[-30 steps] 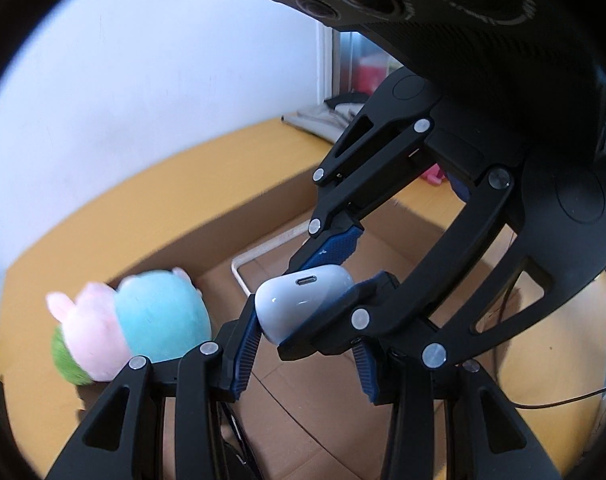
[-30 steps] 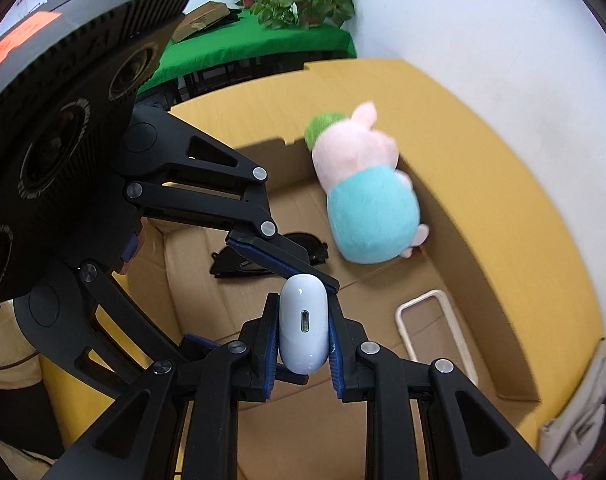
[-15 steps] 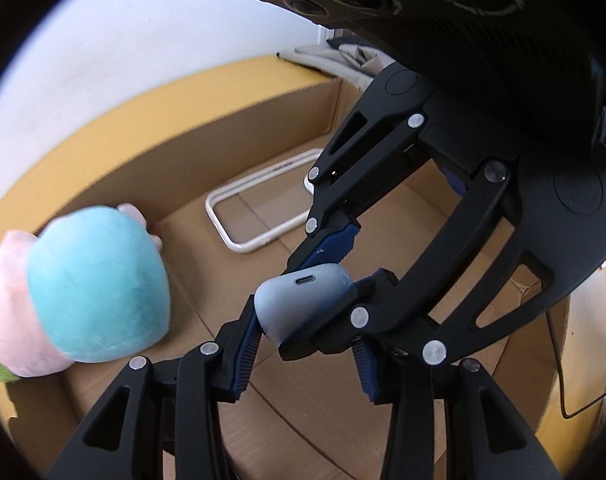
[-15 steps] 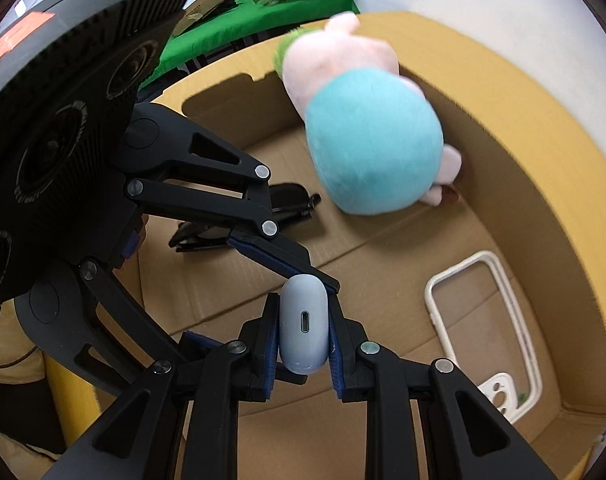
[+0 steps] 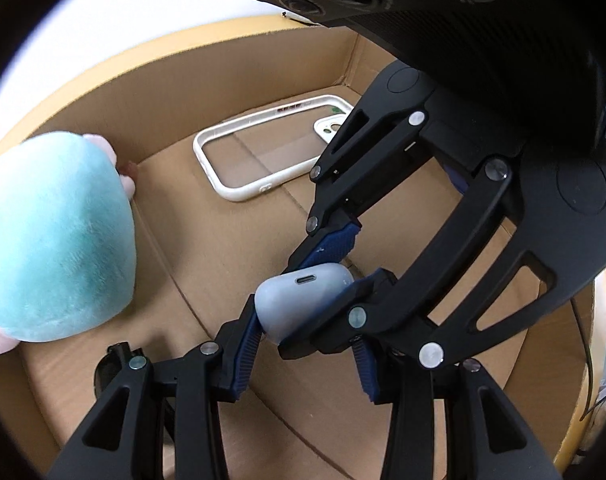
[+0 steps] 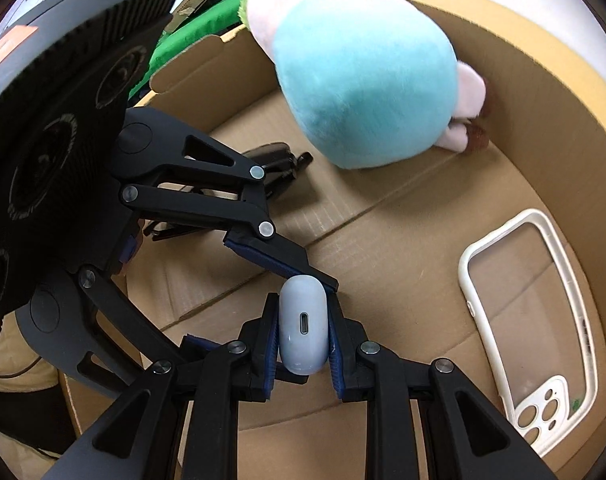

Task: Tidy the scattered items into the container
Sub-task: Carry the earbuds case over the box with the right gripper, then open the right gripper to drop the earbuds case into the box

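A white earbud case [image 6: 303, 324] is held low inside a cardboard box [image 6: 543, 92], just above its floor. My right gripper [image 6: 303, 344] is shut on its sides. My left gripper [image 5: 303, 312] is open: its jaws stand wide apart around the case [image 5: 303, 296] and the right gripper's fingers, one blue pad [image 5: 245, 352] against its lower end. A plush toy in teal and pink [image 6: 363, 80] lies at the box's far wall, also in the left wrist view [image 5: 55, 240].
A white-rimmed clear phone case [image 6: 531, 320] lies flat on the box floor at the right, also in the left wrist view [image 5: 271, 148]. Folded black sunglasses [image 6: 275, 164] lie on the floor near the plush. A green-covered table with plants [image 6: 191, 24] stands beyond the box.
Both grippers have moved down into the box with the earbud case. The plush and phone case now look much nearer. The grip on the case is unchanged.
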A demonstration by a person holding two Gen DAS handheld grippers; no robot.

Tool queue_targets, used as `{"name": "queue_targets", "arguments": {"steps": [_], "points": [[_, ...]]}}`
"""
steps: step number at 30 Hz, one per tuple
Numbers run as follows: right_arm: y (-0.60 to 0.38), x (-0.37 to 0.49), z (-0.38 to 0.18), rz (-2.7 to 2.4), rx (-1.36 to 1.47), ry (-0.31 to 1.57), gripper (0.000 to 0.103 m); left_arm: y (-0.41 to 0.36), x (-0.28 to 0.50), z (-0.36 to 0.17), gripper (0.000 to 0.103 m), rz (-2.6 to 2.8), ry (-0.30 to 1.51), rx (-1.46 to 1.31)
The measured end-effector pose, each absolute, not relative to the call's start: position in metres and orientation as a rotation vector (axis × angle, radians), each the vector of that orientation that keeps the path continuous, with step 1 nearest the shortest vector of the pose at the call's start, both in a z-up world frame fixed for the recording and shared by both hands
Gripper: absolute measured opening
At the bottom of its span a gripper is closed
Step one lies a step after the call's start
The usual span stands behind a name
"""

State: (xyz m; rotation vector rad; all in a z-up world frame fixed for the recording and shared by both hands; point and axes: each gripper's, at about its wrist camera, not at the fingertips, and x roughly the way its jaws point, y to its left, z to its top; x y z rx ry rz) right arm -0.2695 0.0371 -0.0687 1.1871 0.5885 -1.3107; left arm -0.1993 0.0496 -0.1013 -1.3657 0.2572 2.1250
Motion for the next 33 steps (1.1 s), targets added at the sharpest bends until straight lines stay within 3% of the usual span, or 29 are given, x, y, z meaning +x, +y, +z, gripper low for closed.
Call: {"name": "queue_targets", "arguments": {"steps": [18, 25, 33], "points": [[0.038, -0.267, -0.068, -1.357, 1.144, 0.614, 0.023, 0.048, -0.167, -0.105, 0.042, 2.15, 0.287, -1.361], [0.038, -0.268, -0.065, -1.405, 1.13, 0.64, 0.048, 0.047, -0.152, -0.106, 0.048, 2.146, 0.279, -1.364], [0.045, -0.271, -0.05, -1.456, 1.11, 0.625, 0.053, 0.042, -0.13, -0.102, 0.05, 2.169, 0.27, -1.35]]}}
